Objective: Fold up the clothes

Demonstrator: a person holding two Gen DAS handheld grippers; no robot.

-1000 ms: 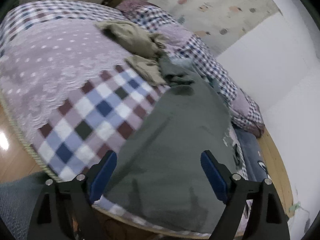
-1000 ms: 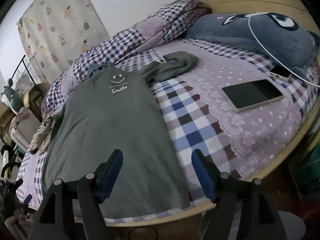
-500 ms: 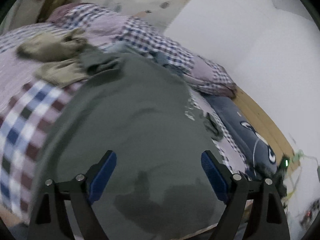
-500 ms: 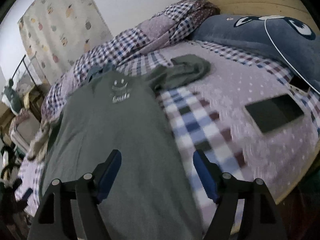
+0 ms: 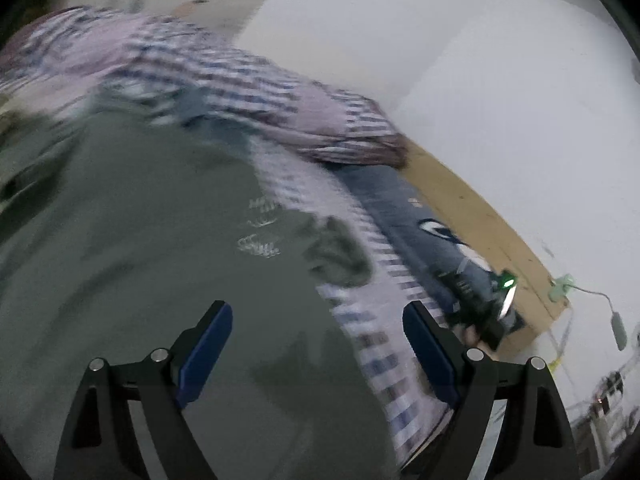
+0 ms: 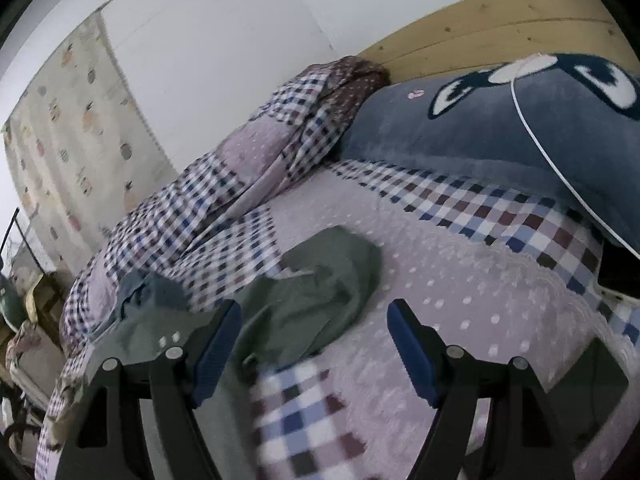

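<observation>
Two matte black left claw [image 5: 318,344] arms with cut-out triangular frames, round silver screws at the joints, flat blue pads [image 5: 208,346] inside. Same black-and-blue build, silver screws, on right claw [image 6: 314,344].

2 grippers [image 5: 316,334] [image 6: 314,330], jaws wide, empty

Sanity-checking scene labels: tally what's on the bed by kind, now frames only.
Green T-shirt: 1
Blue-grey garment by the shirt's collar, type unclear: 1
Checked quilt bunched along the wall: 1
Blue cartoon-eyed pillow: 1
White cable over the pillow: 1
Total: 5
</observation>
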